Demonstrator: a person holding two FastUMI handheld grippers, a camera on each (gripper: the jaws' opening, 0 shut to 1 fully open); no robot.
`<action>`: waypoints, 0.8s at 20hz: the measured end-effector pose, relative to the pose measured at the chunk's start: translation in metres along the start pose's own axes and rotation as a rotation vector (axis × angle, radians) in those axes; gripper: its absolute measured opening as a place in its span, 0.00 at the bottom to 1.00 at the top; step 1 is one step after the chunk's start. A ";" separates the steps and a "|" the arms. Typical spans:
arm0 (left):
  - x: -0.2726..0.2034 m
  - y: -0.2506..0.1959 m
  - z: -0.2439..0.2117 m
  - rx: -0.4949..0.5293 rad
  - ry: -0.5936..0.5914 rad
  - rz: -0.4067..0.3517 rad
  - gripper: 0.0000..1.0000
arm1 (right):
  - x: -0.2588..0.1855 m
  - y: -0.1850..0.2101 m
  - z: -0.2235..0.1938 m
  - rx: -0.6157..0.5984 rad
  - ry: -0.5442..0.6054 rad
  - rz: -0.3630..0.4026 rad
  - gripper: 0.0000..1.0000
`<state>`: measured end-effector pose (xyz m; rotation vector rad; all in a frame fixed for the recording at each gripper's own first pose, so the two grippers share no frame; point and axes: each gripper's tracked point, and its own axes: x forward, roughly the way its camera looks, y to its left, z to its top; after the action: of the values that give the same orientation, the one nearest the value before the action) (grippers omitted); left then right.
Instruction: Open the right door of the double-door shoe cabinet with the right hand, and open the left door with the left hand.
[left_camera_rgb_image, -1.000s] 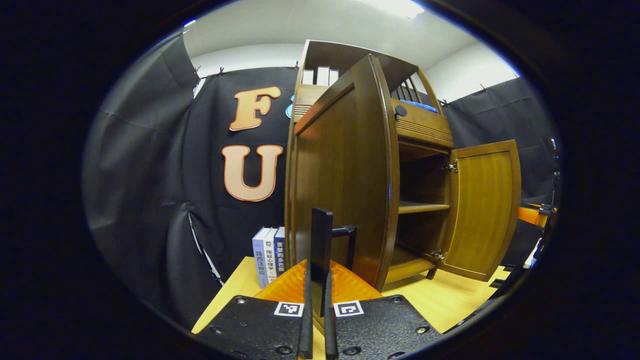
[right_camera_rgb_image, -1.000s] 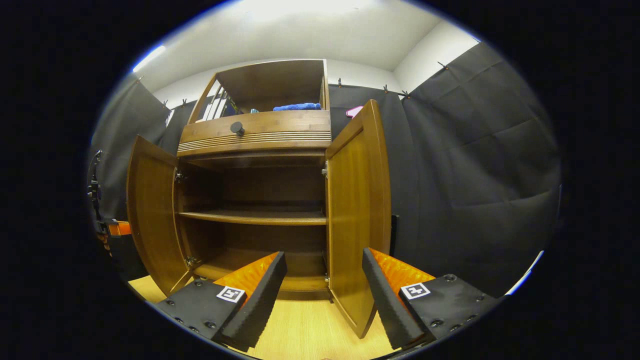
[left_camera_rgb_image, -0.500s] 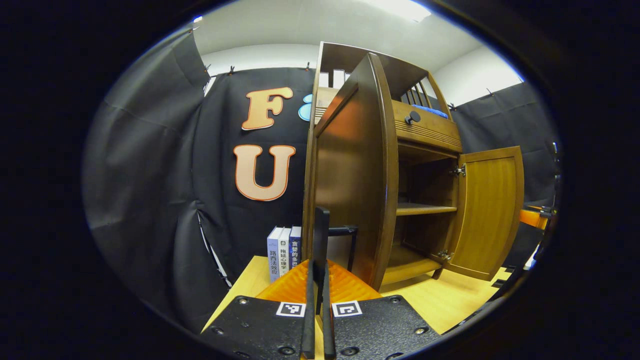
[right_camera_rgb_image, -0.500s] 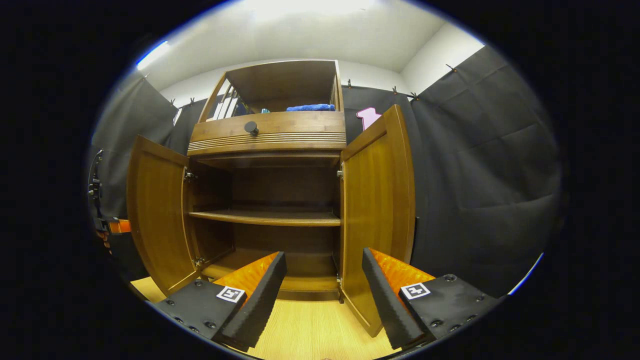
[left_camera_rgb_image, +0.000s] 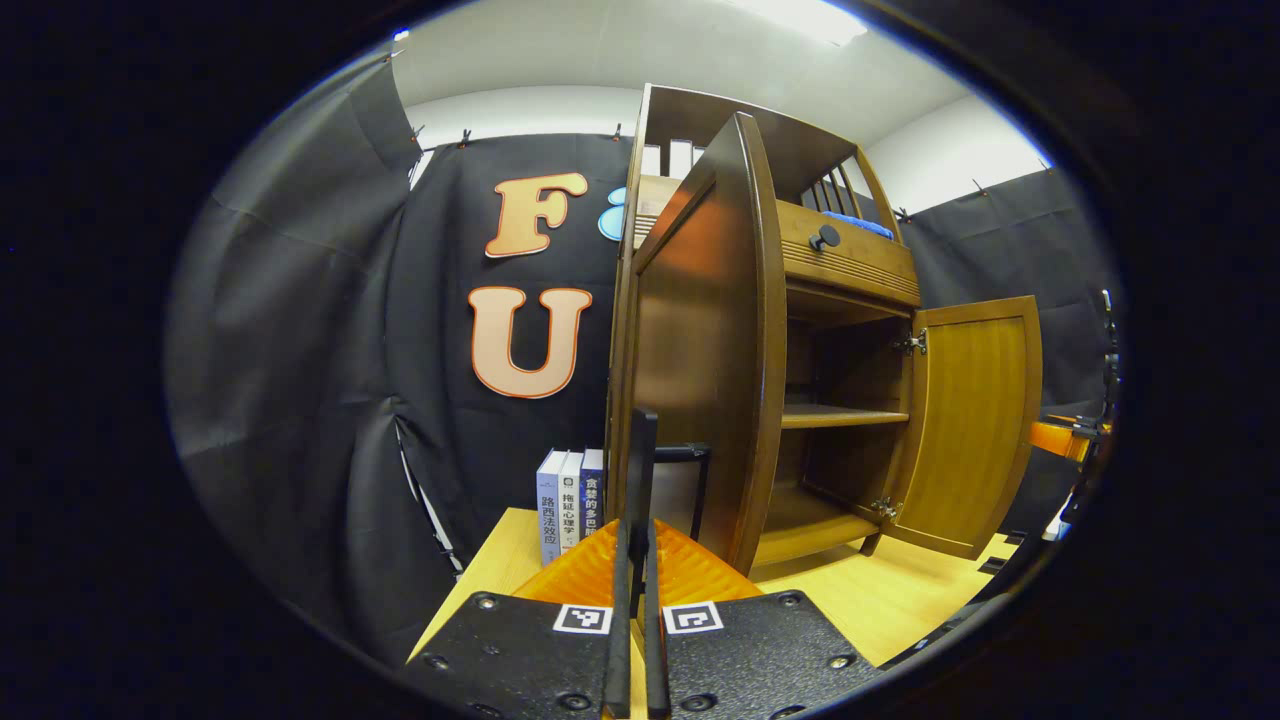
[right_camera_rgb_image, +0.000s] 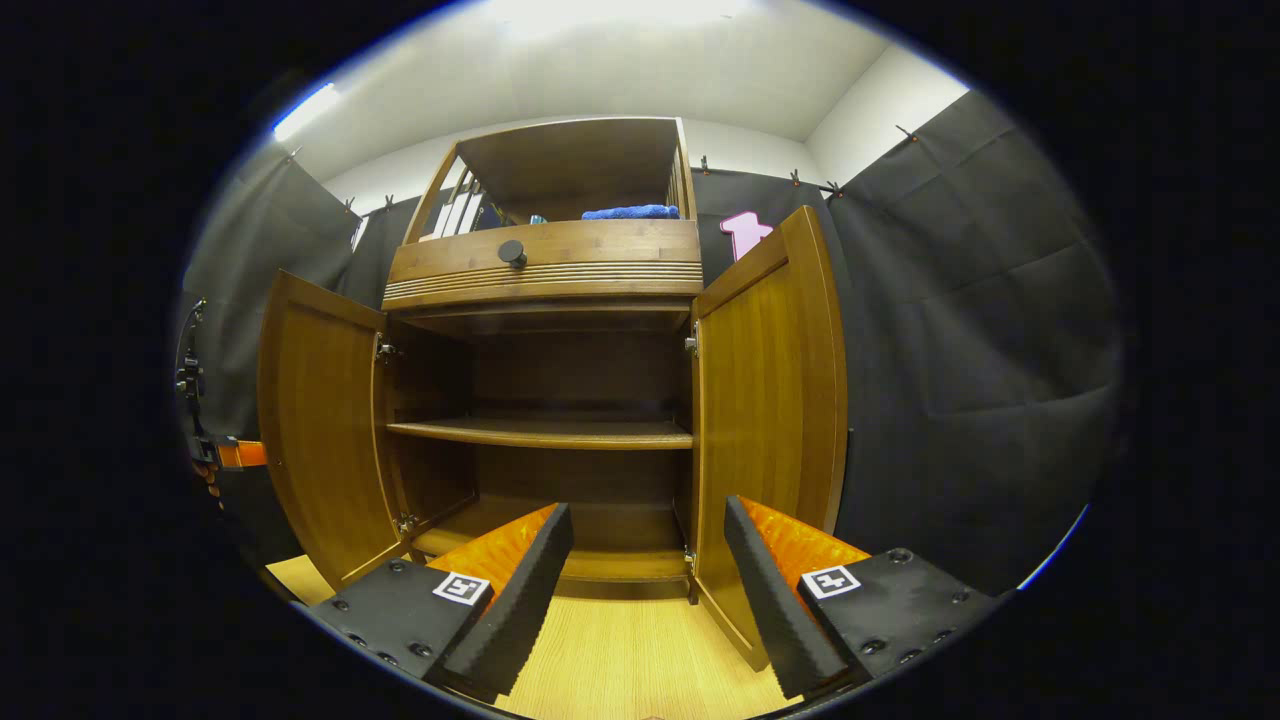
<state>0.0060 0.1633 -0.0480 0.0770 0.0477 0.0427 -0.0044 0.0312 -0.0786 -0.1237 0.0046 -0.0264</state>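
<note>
Wooden left door (left_camera_rgb_image: 700, 350) stood swung wide, its handle (left_camera_rgb_image: 690, 470) just beyond the left gripper (left_camera_rgb_image: 637, 560), fingers pressed together. Right gripper (right_camera_rgb_image: 650, 570) gaped, touching nothing, before the open right door (right_camera_rgb_image: 770, 420). Books (left_camera_rgb_image: 570, 500) stood at the tabletop's (left_camera_rgb_image: 880, 610) back edge.

One cabinet (right_camera_rgb_image: 545, 265), two doors (open) (right_camera_rgb_image: 320, 430) (right_camera_rgb_image: 770, 400), three books (left_camera_rgb_image: 568, 500)

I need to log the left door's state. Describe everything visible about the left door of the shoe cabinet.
The left door is a tall panel of glossy brown wood with a raised frame round a flat inner field. It stands swung wide open, upright, hung on two metal hinges at the cabinet's left side. In the left gripper view its outer face carries a dark bar handle low down, and the left gripper, fingers shut together, sits right at that handle; whether they pinch it is unclear.
</note>
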 end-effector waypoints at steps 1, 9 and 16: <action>-0.001 0.001 -0.001 -0.002 0.003 0.002 0.05 | 0.000 0.000 0.001 0.000 -0.001 0.001 0.98; -0.002 0.022 0.000 0.003 0.010 0.054 0.05 | -0.005 0.000 0.000 0.008 -0.004 0.005 0.98; -0.017 0.048 0.002 -0.009 0.007 0.132 0.05 | -0.006 0.001 0.003 0.009 -0.009 0.006 0.98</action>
<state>-0.0127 0.2099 -0.0411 0.0712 0.0495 0.1748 -0.0103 0.0323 -0.0758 -0.1149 -0.0038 -0.0204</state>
